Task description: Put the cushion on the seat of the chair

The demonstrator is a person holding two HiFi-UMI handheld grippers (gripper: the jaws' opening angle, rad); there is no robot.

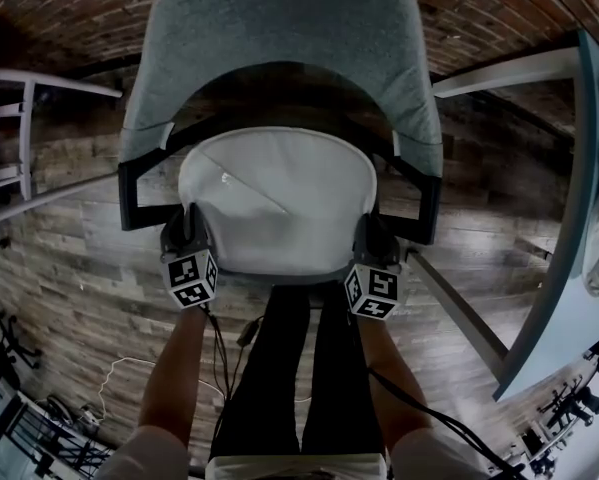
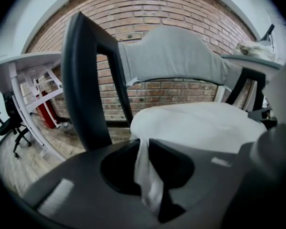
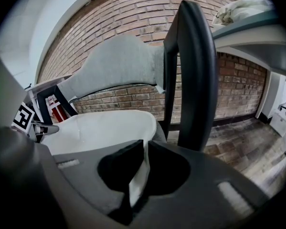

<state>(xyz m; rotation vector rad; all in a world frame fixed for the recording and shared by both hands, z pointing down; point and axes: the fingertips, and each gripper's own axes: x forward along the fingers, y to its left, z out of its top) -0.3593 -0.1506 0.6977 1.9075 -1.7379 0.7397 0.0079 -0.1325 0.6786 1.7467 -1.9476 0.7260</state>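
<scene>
A white cushion [image 1: 277, 198] lies on the seat of a chair with a grey padded backrest [image 1: 279, 28] and black armrests [image 1: 144, 193]. My left gripper [image 1: 190, 240] is shut on the cushion's front left edge, where white fabric [image 2: 145, 175] is pinched between its jaws. At the front right edge my right gripper [image 1: 373, 253] is shut on the cushion too, with a fold of fabric [image 3: 139, 178] caught in its jaws. The cushion [image 2: 200, 125] spreads flat beyond the left gripper. In the right gripper view the cushion [image 3: 102, 125] fills the seat.
A pale table [image 1: 569, 218] stands close on the right, with crumpled cloth [image 3: 238, 6] on top. White table frames [image 1: 19, 138] stand at the left. A brick wall [image 2: 152, 8] runs behind the chair. Cables [image 1: 224, 353] and the person's legs [image 1: 299, 368] are below the seat front.
</scene>
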